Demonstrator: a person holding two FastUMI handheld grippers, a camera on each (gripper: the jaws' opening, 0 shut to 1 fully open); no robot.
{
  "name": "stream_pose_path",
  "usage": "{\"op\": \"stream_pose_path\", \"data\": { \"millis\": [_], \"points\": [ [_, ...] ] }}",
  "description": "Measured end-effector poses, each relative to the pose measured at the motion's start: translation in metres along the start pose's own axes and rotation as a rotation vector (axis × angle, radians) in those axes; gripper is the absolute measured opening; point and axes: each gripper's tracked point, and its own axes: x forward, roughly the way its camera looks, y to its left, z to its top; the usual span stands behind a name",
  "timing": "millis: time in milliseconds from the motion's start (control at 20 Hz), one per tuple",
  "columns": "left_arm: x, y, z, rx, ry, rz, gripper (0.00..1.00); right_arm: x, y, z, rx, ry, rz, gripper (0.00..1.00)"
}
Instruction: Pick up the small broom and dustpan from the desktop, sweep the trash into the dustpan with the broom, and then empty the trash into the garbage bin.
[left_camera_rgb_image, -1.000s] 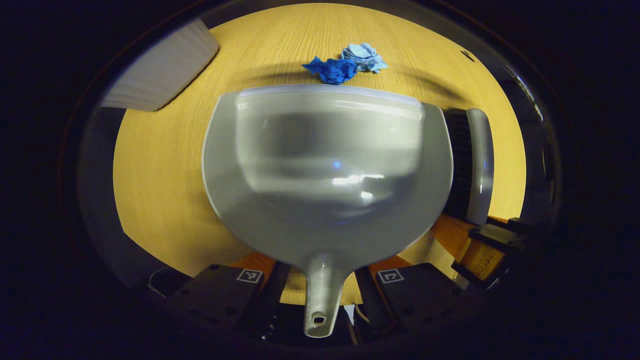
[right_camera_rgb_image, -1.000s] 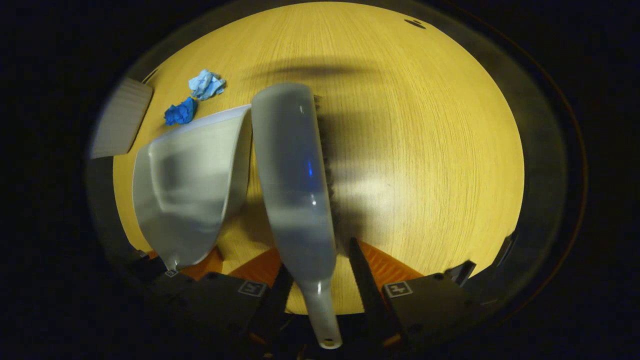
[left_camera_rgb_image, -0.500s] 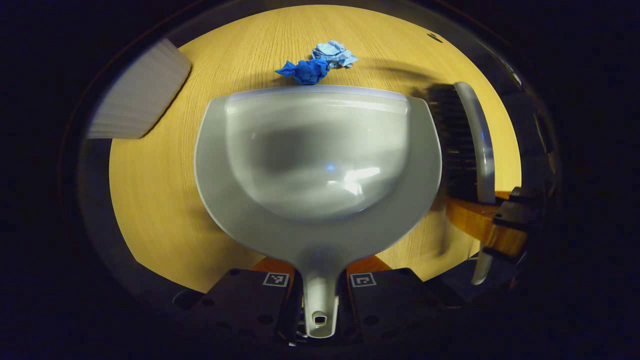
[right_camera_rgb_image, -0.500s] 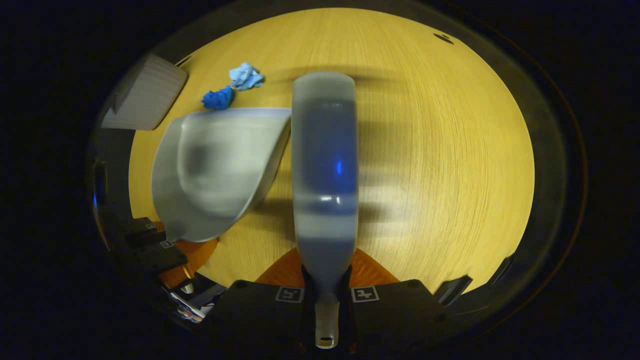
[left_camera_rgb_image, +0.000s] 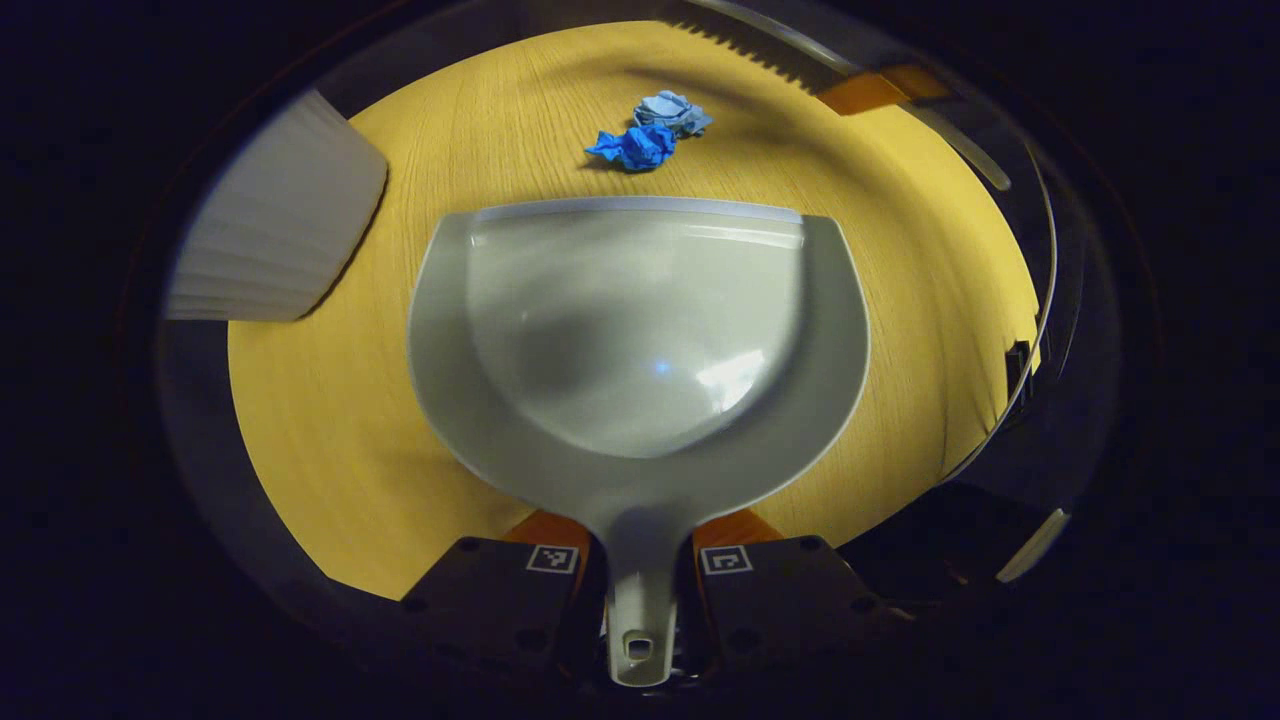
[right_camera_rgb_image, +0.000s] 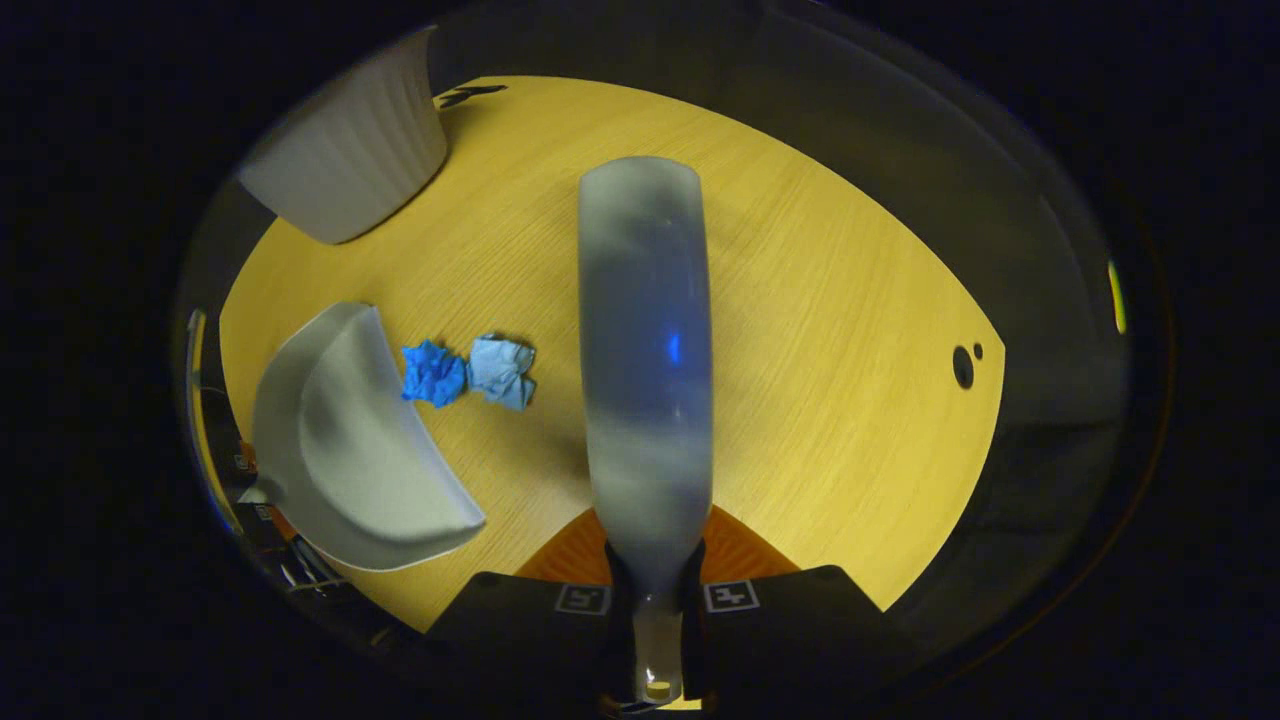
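Left gripper (left_camera_rgb_image: 640, 570): clamping the dustpan (left_camera_rgb_image: 640, 340) handle, lip facing two crumpled blue paper balls (left_camera_rgb_image: 648, 130) mid-desktop (left_camera_rgb_image: 330, 430). Right gripper (right_camera_rgb_image: 650, 600): gripping the small broom (right_camera_rgb_image: 645, 340), hovering beside them. Garbage bin (right_camera_rgb_image: 350, 170): at desktop's corner. Step: sweeping, likely starting; bristles need lowering behind the paper.

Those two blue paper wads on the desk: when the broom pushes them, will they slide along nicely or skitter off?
The dark blue wad and light blue wad look loosely crumpled, so probably very light; a brisk stroke might flick them. Their irregular, creased shapes suggest tumbling rather than smooth rolling. They touch each other, close to the dustpan lip, so a gentle stroke of the broom would likely carry both in.
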Motion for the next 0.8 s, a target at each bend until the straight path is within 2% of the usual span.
{"op": "stream_pose_path", "data": {
  "millis": [150, 200, 250, 300, 350, 500, 550, 600, 700, 800],
  "points": [
    [0.009, 0.003, -0.01, 0.0, 0.039, 0.026, 0.28, 0.034, -0.004, 0.023, -0.159, 0.04, -0.057, 0.19],
    [0.009, 0.003, -0.007, 0.008, 0.013, 0.027, 0.28, 0.043, -0.007, 0.026, -0.2, 0.049, -0.084, 0.25],
    [0.008, 0.004, -0.009, 0.015, 0.024, 0.022, 0.28, 0.045, -0.005, 0.016, -0.221, 0.079, -0.097, 0.19],
    [0.008, 0.004, -0.01, 0.02, 0.021, 0.015, 0.28, 0.042, -0.005, 0.018, -0.258, 0.091, -0.135, 0.3],
    [0.009, 0.004, -0.009, 0.024, 0.024, 0.012, 0.28, 0.044, -0.001, 0.018, -0.326, 0.084, -0.159, 0.19],
    [0.007, 0.004, -0.012, 0.048, 0.03, 0.026, 0.28, 0.04, 0.011, 0.012, -0.538, 0.108, -0.206, 0.19],
    [0.007, 0.005, -0.012, 0.054, 0.031, 0.028, 0.28, 0.034, 0.021, 0.006, -0.593, 0.122, -0.177, 0.08],
    [0.007, 0.005, -0.012, 0.065, 0.034, 0.029, 0.28, 0.029, 0.033, -0.002, -0.614, 0.141, -0.122, 0.19],
    [0.011, 0.01, -0.017, 0.13, 0.03, 0.036, 0.28, 0.025, 0.049, -0.033, -0.602, 0.189, 0.012, 0.19],
    [0.011, 0.01, -0.022, 0.149, 0.047, 0.046, 0.28, 0.023, 0.067, -0.064, -0.531, 0.236, 0.188, 0.19]
  ]
}}
